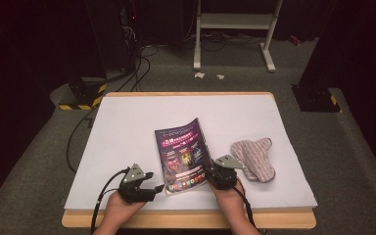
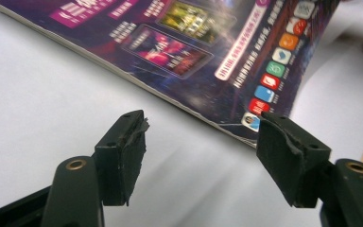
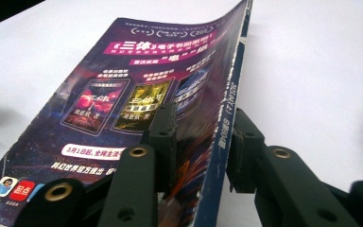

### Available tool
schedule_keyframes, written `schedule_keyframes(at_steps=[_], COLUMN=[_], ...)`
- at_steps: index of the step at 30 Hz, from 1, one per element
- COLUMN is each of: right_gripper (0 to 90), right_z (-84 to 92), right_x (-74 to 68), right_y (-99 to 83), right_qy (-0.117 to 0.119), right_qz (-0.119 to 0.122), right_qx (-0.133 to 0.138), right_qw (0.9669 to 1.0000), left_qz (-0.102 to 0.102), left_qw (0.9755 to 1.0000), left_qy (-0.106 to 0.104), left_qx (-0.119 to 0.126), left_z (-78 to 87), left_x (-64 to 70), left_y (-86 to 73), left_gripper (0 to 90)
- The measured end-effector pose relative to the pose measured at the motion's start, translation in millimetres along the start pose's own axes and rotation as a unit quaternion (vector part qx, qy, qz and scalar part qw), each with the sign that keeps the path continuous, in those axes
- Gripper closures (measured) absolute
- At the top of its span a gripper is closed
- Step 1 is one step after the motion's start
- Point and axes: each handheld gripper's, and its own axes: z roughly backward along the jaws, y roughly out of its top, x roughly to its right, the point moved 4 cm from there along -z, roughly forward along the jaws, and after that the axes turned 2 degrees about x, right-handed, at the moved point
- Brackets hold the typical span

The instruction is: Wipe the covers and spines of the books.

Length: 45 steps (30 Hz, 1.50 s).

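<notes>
A magazine (image 1: 183, 154) with a purple back cover lies near the front middle of the white table (image 1: 127, 127), its spine edge on the person's right and its cover facing up. The right gripper (image 1: 210, 172) sits at the magazine's near right corner; in the right gripper view (image 3: 199, 142) its two black jaws stand on either side of the spine edge, one above the printed cover and one against the outer side of the spine, pinching it between them. The cover at that edge is lifted and bowed upward off the table. No earlier picture accompanies this moment, so only the clamped condition is recorded here. The left gripper (image 1: 157, 187) rests low on the table just beside the magazine's near left corner, held in the left hand (image 1: 120, 208). In the left gripper view (image 2: 201, 156) its jaws are spread well apart with bare white table between them; the magazine's corner lies just beyond the jaw on the right of that view, and whether that jaw touches the paper cannot be determined. A striped pink cloth (image 1: 254, 157) lies on the table to the right of the right gripper, apart from the magazine. The right hand (image 1: 231, 196) holds its gripper from the table's near edge.
</notes>
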Motion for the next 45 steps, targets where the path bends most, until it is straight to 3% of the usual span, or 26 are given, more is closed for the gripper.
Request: schedule_keyframes(at_steps=[5,13,22,28,35,40,45], right_gripper=[72.6,78.0,82.4,83.7,83.9,84.0,84.1], right_z=[-1.8,-3.2,-6.6,-5.4,-0.8,1.1,0.6], right_x=[4.0,5.8,11.4,9.3,5.8,4.2,3.8], right_y=[2.3,9.9,15.5,19.5,21.5,22.8,26.3], right_qy=[0.006,0.006,0.008,0.008,0.01,0.012,0.013], right_qz=[-0.014,-0.02,-0.034,-0.026,-0.015,-0.016,-0.019], right_qx=[0.005,0.021,0.03,0.042,0.052,0.057,0.062], right_qw=[0.9999,0.9996,0.9989,0.9988,0.9985,0.9982,0.9978], left_qz=[0.012,0.024,0.034,0.036,0.03,0.032,0.04], left_qw=[0.9998,0.9994,0.9987,0.9987,0.998,0.9972,0.9971], left_qy=[0.008,0.023,0.036,0.031,0.046,0.051,0.05], left_qx=[-0.011,0.01,0.015,0.019,0.031,0.044,0.041], left_z=[0.9,13.2,25.0,24.0,31.1,33.8,31.9], left_x=[-8.0,-18.2,-23.6,-26.3,-26.4,-26.9,-27.6], left_y=[-8.2,-13.5,-20.2,-18.7,-16.7,-14.0,-15.9], left_gripper=[33.9,34.3,34.8,34.9,33.1,30.8,30.0])
